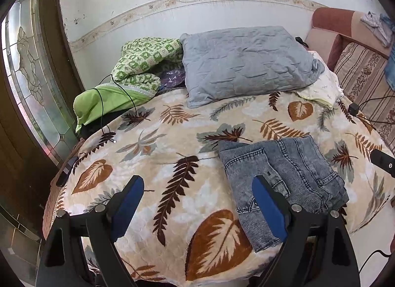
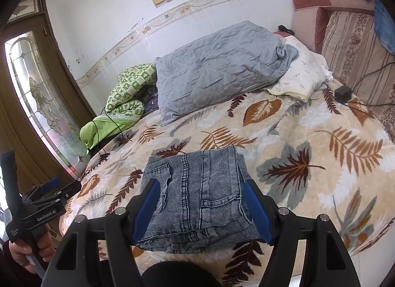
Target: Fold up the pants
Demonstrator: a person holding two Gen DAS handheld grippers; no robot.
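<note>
The pants are grey-blue jeans (image 1: pixel 296 163), folded into a compact stack on the leaf-patterned blanket (image 1: pixel 172 143) near the bed's front edge. My left gripper (image 1: pixel 197 181) is open above bare blanket, and its right finger overlaps the stack's left side in the picture. In the right wrist view the folded jeans (image 2: pixel 205 171) lie straight ahead. My right gripper (image 2: pixel 202 183) is open just over their near end, one blue pad on each side, neither pressing the denim. A hand at the lower left holds the left gripper (image 2: pixel 59 188).
A grey quilted pillow (image 1: pixel 246 65) and a white pillow (image 1: pixel 321 89) lie at the head of the bed, beside a green quilt (image 1: pixel 138 65) trailing a black cable. A black charger (image 2: pixel 342 94) sits by the striped sofa (image 2: pixel 358 47). A glazed door (image 1: pixel 29 77) stands at the left.
</note>
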